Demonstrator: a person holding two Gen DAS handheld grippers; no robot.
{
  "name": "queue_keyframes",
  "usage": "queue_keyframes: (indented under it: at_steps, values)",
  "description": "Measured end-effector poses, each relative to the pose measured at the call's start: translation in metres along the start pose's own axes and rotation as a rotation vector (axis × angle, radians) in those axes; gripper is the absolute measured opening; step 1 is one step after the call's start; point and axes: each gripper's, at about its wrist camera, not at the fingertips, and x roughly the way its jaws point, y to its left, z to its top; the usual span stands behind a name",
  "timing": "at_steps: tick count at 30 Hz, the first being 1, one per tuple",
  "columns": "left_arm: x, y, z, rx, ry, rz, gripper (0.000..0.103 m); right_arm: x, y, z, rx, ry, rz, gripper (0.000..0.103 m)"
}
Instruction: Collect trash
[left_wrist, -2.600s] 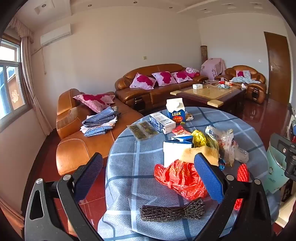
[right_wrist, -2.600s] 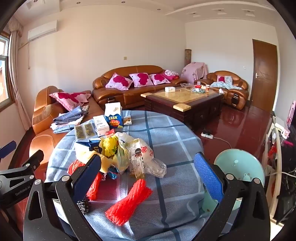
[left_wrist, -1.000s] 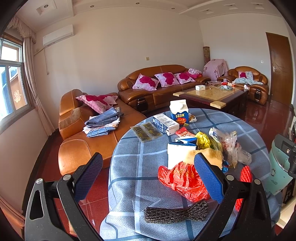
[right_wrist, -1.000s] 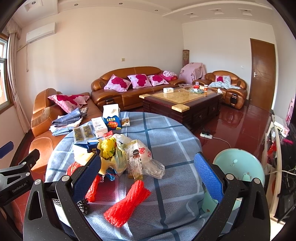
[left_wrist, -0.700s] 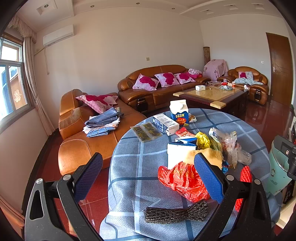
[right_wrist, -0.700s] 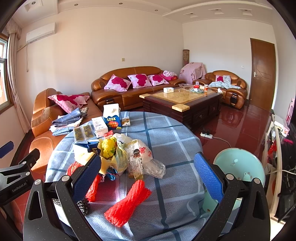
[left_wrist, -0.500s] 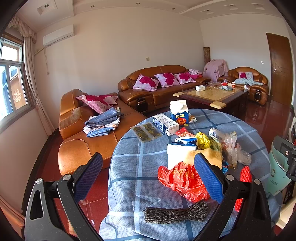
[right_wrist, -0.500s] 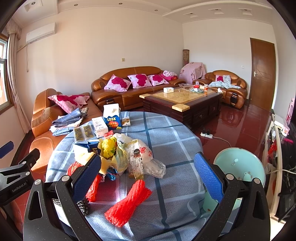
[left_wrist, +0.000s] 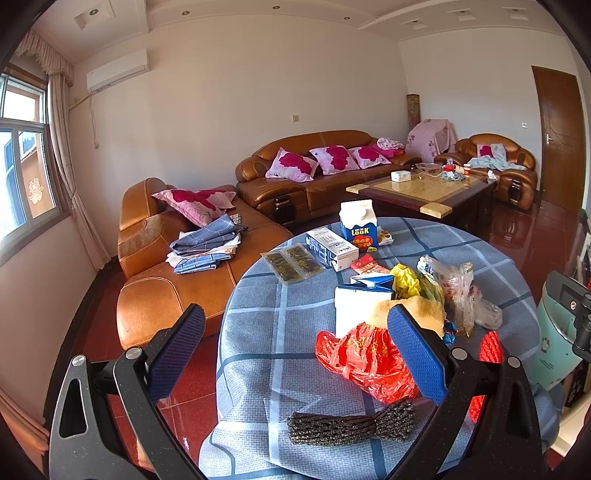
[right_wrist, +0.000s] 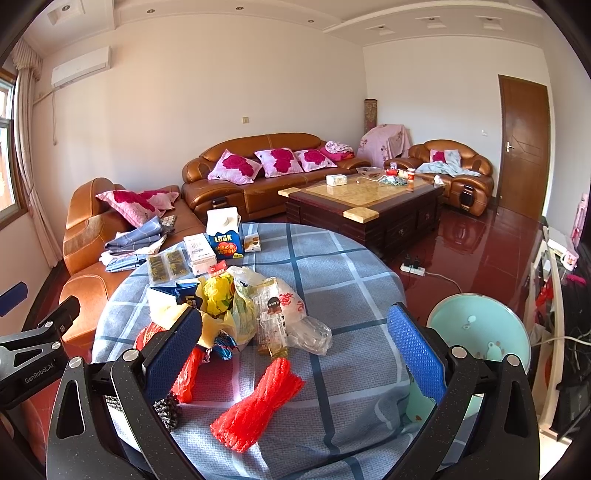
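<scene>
A: Status? Anything change?

B: Nothing since a second ago. Your left gripper (left_wrist: 295, 350) and right gripper (right_wrist: 293, 350) hover wide open, empty. Trash untouched on the round blue-checked table (right_wrist: 343, 273).

A: Nearest?

B: Red mesh net sleeve (right_wrist: 258, 402), between your right jaws. Mint-green bin (right_wrist: 476, 332) just beside the table.

Place: home living room
Evidence: leather sofas (left_wrist: 317, 177) with cushions (right_wrist: 236, 168), coffee table (right_wrist: 365, 201), wall air conditioner (left_wrist: 117, 70)
</scene>
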Motion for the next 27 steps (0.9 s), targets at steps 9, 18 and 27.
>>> queue_keyframes:
  at_steps: [9,18,27]
  values:
    - [-0.001,0.000,0.001,0.000,-0.002,0.000,0.097,0.000,0.000,0.000,-0.001,-0.003,-0.001,0.098]
    - [0.005,0.000,-0.001,-0.011,0.015,0.018,0.097,0.001,0.002,-0.004,0.002,-0.003,-0.003,0.098]
    - [0.048,-0.015,-0.050,-0.026,0.126,-0.016,0.096,0.039,0.001,-0.040,-0.007,0.103,-0.020,0.059]
